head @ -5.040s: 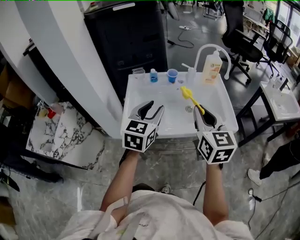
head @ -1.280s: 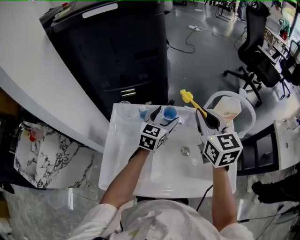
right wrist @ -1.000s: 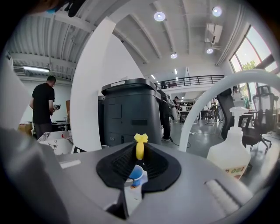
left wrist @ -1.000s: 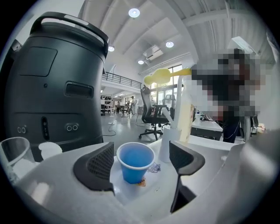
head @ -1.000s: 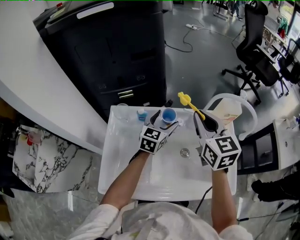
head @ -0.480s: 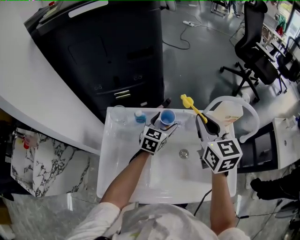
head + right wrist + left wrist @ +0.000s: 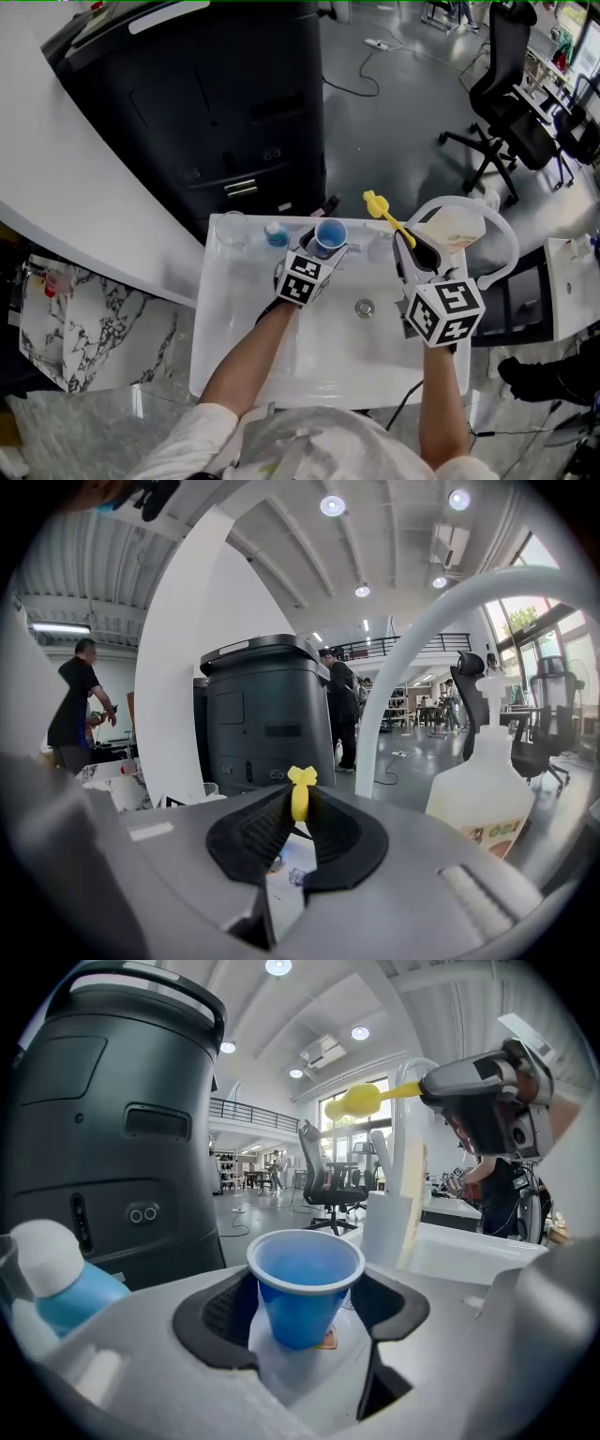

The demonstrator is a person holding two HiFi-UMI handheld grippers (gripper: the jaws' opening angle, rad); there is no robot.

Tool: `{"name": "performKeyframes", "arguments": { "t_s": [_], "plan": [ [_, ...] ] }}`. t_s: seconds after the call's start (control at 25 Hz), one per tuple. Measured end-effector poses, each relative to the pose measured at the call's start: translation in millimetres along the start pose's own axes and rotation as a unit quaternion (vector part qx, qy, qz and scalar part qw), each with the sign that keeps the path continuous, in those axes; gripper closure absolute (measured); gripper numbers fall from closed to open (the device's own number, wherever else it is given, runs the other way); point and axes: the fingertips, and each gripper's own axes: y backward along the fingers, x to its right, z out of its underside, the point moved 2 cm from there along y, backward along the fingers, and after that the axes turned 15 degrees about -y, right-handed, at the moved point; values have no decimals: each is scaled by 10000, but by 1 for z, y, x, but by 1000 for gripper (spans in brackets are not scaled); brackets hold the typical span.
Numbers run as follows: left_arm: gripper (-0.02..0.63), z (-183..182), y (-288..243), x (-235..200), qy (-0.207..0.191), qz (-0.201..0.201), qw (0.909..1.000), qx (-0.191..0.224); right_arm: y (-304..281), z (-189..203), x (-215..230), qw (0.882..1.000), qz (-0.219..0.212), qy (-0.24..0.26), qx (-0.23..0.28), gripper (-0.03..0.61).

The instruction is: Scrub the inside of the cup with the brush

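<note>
A blue plastic cup (image 7: 330, 234) stands upright on the far rim of the white sink (image 7: 239, 375). My left gripper (image 7: 323, 246) reaches around it. In the left gripper view the cup (image 7: 305, 1288) sits between the two dark pads. The jaws have just been closing, and the pads meet its sides under the rim. My right gripper (image 7: 417, 246) is shut on the handle of a yellow brush (image 7: 377, 202), held up to the right of the cup and apart from it. In the right gripper view the brush (image 7: 300, 794) sticks out between the shut pads.
A blue-filled bottle with a white cap (image 7: 275, 234) and a clear glass (image 7: 232, 225) stand left of the cup. A large soap bottle (image 7: 455, 230) and an arched white faucet (image 7: 487, 211) are at the right. A black cabinet (image 7: 216, 112) rises behind the sink.
Both grippers have moved from the sink's near edge to its far rim. In the last second the left jaws have narrowed around the cup and both hands have sunk slightly.
</note>
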Motion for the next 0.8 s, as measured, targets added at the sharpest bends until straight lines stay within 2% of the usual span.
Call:
{"name": "performKeyframes", "arguments": {
  "t_s": [0.32,0.52,0.8],
  "plan": [
    [304,-23,17,-7,-142,-188,9997,75,-1,-6,-1,9997,-254,5,-38,541],
    [302,-45,29,-6,-68,-284,9994,197,3,-12,-3,9987,-504,77,-88,541],
    [304,-70,53,-7,-240,-536,9981,172,10,-17,-8,9960,-856,204,-159,541]
  ]
}}
